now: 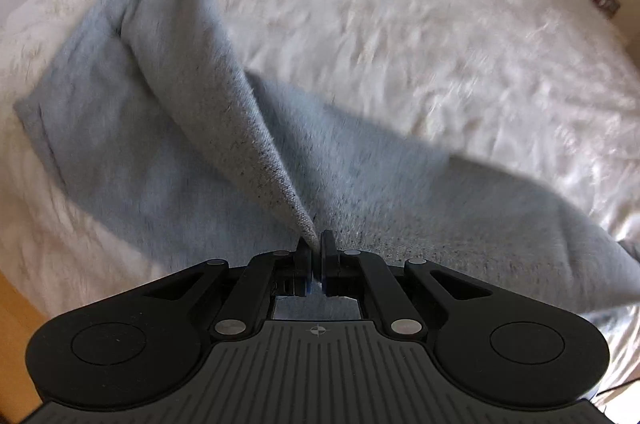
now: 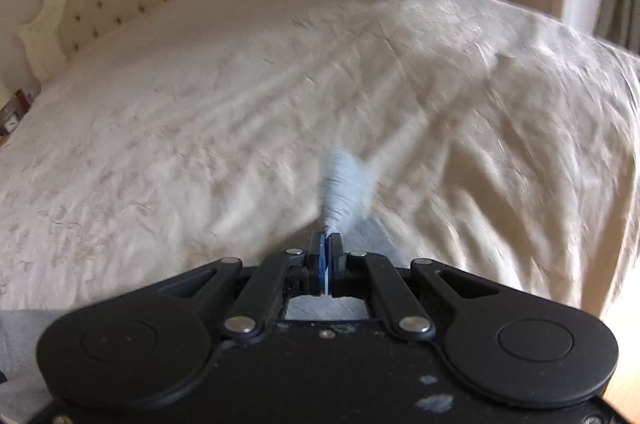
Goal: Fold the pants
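pants: light blue-grey fleecy pants [image 1: 168, 128] spread across the cream embroidered bedspread [image 1: 400, 36], one fold lifted
left gripper [image 1: 316, 244]: fingers pinched shut on that raised fold
right gripper [image 2: 329, 238]: fingers clamped on a bunched pants edge above the bed

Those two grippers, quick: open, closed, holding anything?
Left gripper: closed, pinching the blue-grey pants.
Right gripper: closed on a bunch of the same pants.

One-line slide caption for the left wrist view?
Left claw pinches light blue pants above a white bedspread.
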The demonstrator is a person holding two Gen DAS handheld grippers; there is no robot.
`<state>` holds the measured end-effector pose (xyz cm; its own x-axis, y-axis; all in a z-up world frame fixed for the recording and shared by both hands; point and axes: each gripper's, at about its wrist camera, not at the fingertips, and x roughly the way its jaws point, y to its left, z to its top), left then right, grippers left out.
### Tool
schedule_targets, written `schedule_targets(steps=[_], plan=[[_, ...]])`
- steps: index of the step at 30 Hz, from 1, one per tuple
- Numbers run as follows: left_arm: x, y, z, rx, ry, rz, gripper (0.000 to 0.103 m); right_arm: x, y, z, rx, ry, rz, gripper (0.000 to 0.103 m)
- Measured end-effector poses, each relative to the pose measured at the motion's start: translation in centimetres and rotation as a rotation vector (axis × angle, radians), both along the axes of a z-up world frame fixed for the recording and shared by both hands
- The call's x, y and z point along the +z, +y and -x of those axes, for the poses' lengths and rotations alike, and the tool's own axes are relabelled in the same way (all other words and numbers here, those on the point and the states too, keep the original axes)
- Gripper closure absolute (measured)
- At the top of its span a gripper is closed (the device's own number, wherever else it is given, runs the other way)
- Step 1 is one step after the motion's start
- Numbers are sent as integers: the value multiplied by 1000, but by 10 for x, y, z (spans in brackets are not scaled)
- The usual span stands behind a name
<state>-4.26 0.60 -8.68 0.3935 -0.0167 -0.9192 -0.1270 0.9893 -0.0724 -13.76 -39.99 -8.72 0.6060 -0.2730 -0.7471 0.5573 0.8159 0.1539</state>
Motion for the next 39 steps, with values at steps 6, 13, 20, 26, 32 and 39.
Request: schedule_targets(steps=[6,13,20,26,32,39], plan=[[-31,-2,4,41,97,-7,99,-60,-7,2,-28,230,-96,101],[-34,-4,5,33,100,-28,99,-22,-5,7,-58,193,3,91],[-35,-7,4,23,98,-52,99,-21,-30,-34,73,99,61,75],[-34,-5,8,28,89,-65,99,-42,-64,-78,177,146,-5,69],[-33,-4,10,66,83,-70,99,-64,-72,-93,288,195,-126,99],[-18,-13,17,54,-12,-85,99,-26,-62,-73,223,21,27,102]])
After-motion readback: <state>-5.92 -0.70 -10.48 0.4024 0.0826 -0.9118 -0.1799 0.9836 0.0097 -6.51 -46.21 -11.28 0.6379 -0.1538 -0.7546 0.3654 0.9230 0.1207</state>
